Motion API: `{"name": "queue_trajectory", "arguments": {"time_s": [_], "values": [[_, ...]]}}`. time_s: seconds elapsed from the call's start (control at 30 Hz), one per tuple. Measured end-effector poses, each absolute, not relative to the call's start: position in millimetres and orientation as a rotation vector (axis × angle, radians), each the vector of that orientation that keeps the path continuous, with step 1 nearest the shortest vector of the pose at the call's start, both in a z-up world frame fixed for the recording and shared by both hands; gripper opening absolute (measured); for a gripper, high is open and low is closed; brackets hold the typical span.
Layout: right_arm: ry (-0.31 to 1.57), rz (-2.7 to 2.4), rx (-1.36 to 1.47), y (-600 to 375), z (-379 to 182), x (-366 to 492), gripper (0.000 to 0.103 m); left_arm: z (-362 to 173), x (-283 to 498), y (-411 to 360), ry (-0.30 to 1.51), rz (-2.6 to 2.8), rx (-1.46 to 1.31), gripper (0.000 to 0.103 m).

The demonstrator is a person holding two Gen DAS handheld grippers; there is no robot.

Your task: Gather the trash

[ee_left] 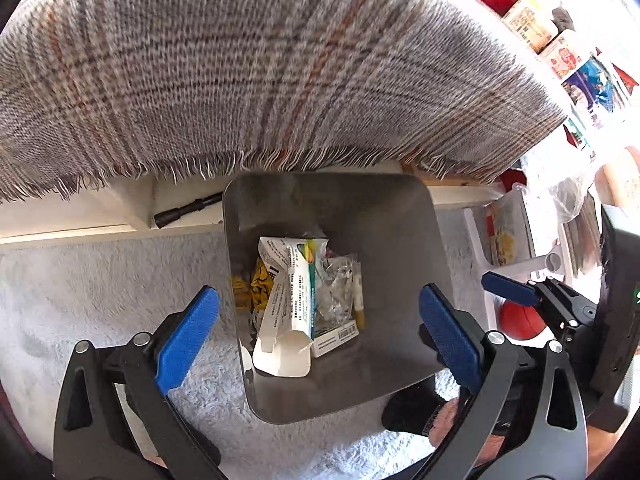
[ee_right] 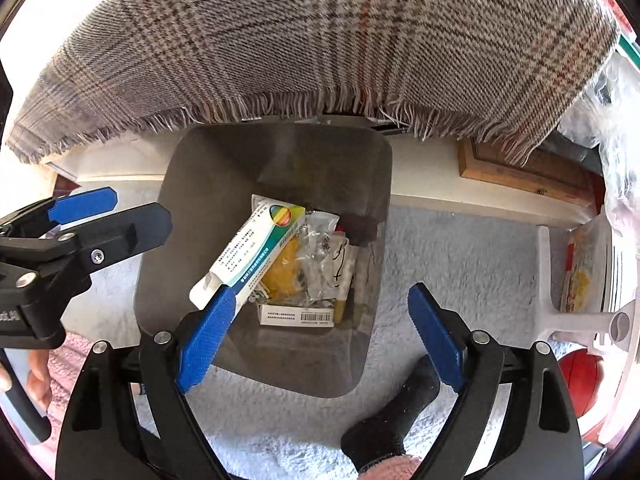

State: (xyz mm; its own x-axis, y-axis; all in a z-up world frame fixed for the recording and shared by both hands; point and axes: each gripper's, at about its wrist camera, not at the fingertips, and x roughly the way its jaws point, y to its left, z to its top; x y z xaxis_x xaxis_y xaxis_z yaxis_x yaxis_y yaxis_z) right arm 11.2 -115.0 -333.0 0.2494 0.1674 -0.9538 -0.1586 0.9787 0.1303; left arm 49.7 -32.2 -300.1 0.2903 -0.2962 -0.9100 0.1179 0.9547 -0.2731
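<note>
Both grippers, left (ee_left: 320, 332) and right (ee_right: 320, 336), jaws wide apart above grey bin (ee_left: 400, 248), white carton (ee_left: 288, 300) and wrappers lying inside, nothing held, fluffy rug (ee_left: 100, 280), plaid cloth (ee_left: 240, 60) overhanging behind

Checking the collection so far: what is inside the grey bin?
In the grey bin: a white carton, clear wrappers, yellow scraps, a barcoded box. Anything beneath is covered.
</note>
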Motion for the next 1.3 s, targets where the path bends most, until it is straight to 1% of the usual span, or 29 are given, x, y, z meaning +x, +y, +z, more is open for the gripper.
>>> {"name": "queue_trajectory", "arguments": {"time_s": [0.07, 0.37, 0.47, 0.83, 0.93, 1.13, 1.3], "values": [[1.281, 0.222, 0.016, -114.1, -326.4, 11.0, 0.099, -291.1, 47.4, -32.8, 1.229, -0.280, -0.162, 0.095], [1.206, 0.199, 0.093, -125.1, -300.2, 2.6, 0.099, -238.0, 25.8, -14.7, 1.104, -0.246, -0.166, 0.095], [1.148, 0.203, 0.077, -124.6, -279.4, -8.7, 0.100, -216.1, 13.8, -11.2, 1.067, -0.251, -0.150, 0.095], [0.787, 0.161, 0.060, -137.5, -170.7, -49.5, 0.100, -131.8, -28.0, 23.9, 0.807, -0.175, -0.106, 0.095], [0.714, 0.164, 0.021, -140.9, -151.0, -55.2, 0.100, -117.4, -33.5, 33.6, 0.726, -0.187, -0.110, 0.095], [0.681, 0.129, -0.019, -148.1, -136.4, -51.7, 0.100, -99.4, -31.4, 36.8, 0.654, -0.150, -0.048, 0.095], [0.638, 0.097, 0.018, -156.2, -139.7, -55.6, 0.100, -106.5, -32.3, 39.0, 0.599, -0.116, -0.044, 0.095]]}}
